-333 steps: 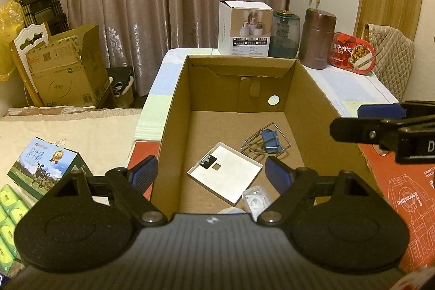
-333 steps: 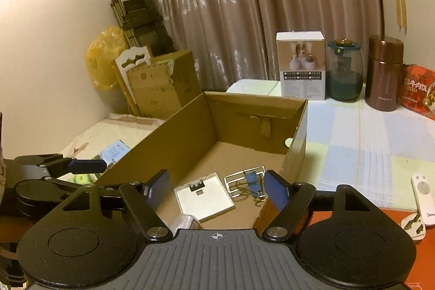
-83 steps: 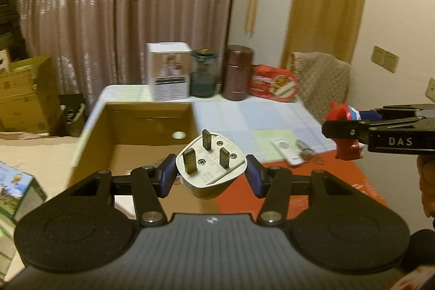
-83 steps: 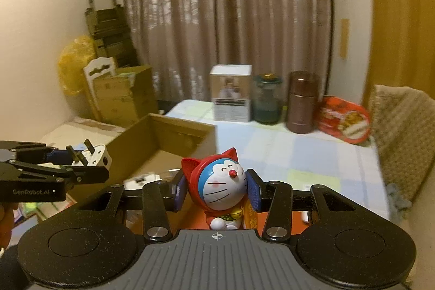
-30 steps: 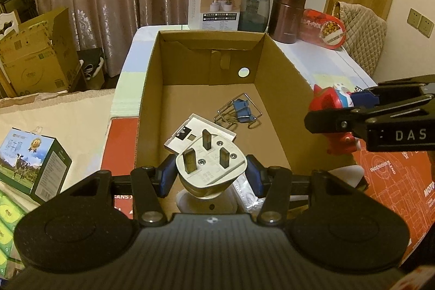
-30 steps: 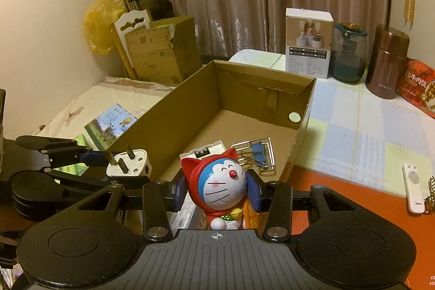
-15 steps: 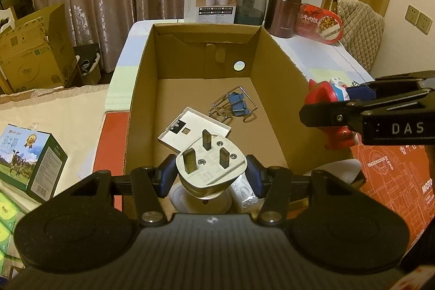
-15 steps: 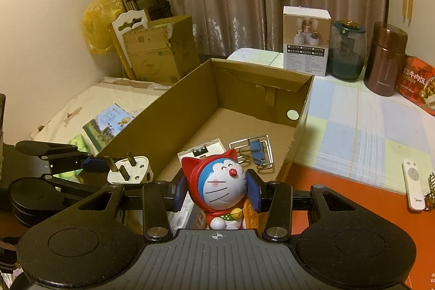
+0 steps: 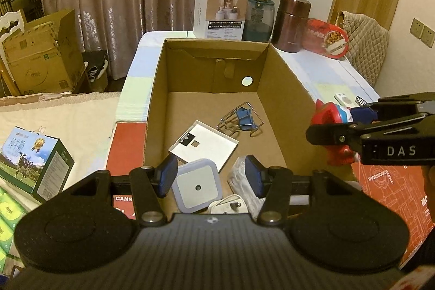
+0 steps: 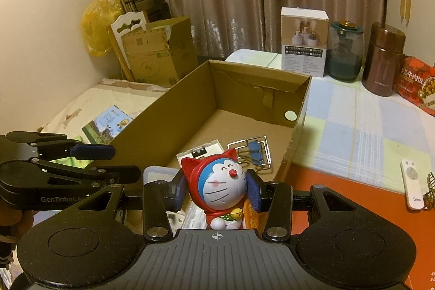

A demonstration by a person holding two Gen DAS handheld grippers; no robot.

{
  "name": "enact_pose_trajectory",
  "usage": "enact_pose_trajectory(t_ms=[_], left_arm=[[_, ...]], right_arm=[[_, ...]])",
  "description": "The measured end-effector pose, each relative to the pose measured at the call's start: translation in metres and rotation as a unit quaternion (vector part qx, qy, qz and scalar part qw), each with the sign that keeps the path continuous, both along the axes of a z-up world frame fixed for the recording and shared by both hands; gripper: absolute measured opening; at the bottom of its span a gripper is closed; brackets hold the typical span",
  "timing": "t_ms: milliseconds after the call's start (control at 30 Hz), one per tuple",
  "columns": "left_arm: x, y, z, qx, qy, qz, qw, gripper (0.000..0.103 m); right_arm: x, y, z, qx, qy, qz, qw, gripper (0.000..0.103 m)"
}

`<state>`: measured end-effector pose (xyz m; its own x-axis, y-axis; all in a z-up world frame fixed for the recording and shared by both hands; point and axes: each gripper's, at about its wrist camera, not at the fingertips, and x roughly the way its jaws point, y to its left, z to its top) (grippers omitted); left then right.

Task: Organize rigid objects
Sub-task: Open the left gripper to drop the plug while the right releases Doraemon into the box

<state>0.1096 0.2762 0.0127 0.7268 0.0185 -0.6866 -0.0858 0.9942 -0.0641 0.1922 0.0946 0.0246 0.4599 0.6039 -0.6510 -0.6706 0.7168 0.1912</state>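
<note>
Doraemon figurine in red-hooded plastic (image 10: 221, 188) is sitting pinched in the right gripper (image 10: 217, 192) beside the brown cardboard box (image 9: 157, 99). Left gripper (image 9: 209, 178) is hanging part-open, holding nothing, over the white plug (image 9: 227, 207) inside. Next, I judge, is lowering the figurine into the box.

"das" stands on the right hand-held gripper (image 9: 350, 127), "genrobot.ai" on the left hand-held gripper (image 10: 108, 162), "ingenious" on the orange mat (image 9: 386, 189).
</note>
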Motion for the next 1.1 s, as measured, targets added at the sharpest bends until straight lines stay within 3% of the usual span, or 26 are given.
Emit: enact_pose_trajectory(t_ms=[1100], left_arm=[[-0.0034, 0.0003, -0.0012, -0.002, -0.003, 0.002, 1.0000, 0.049]], right_arm=[[-0.0011, -0.0019, 0.0017, 0.007, -0.005, -0.001, 1.000, 0.043]])
